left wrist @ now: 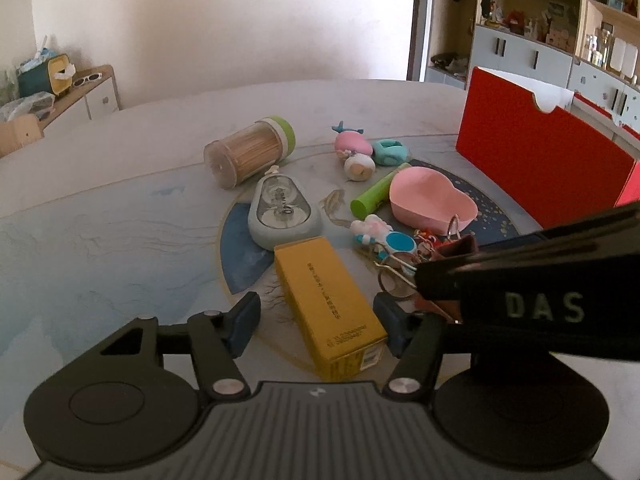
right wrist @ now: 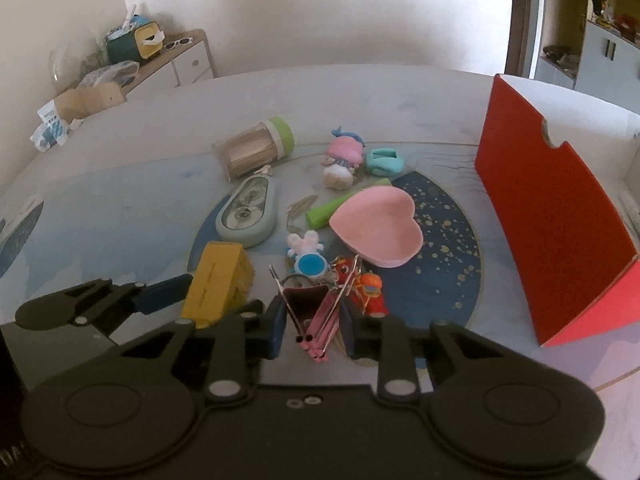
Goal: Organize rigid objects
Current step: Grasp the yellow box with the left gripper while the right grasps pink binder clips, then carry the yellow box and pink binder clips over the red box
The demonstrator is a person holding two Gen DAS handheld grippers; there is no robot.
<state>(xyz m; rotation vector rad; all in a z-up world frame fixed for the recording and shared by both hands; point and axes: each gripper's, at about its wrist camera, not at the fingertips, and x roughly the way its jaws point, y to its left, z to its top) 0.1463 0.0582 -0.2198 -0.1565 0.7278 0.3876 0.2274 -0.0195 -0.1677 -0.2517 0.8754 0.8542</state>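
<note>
My left gripper (left wrist: 316, 322) is open, its two fingers on either side of a yellow box (left wrist: 330, 306) that lies on the table; I cannot tell whether they touch it. The box also shows in the right wrist view (right wrist: 218, 284), with a left finger (right wrist: 166, 290) beside it. My right gripper (right wrist: 314, 328) is shut on a pink and dark red binder clip (right wrist: 316, 312) with wire handles, and it crosses the left wrist view (left wrist: 452, 256) from the right. A red open box (right wrist: 548, 216) stands at the right of the table.
On the table lie a toothpick jar (left wrist: 248, 150), a grey tape dispenser (left wrist: 282, 212), a pink heart dish (right wrist: 378, 228), a green tube (left wrist: 374, 196), a teal holder (right wrist: 384, 160), a pink doll (right wrist: 342, 158), a blue rabbit keychain (right wrist: 308, 256) and an orange toy (right wrist: 370, 292).
</note>
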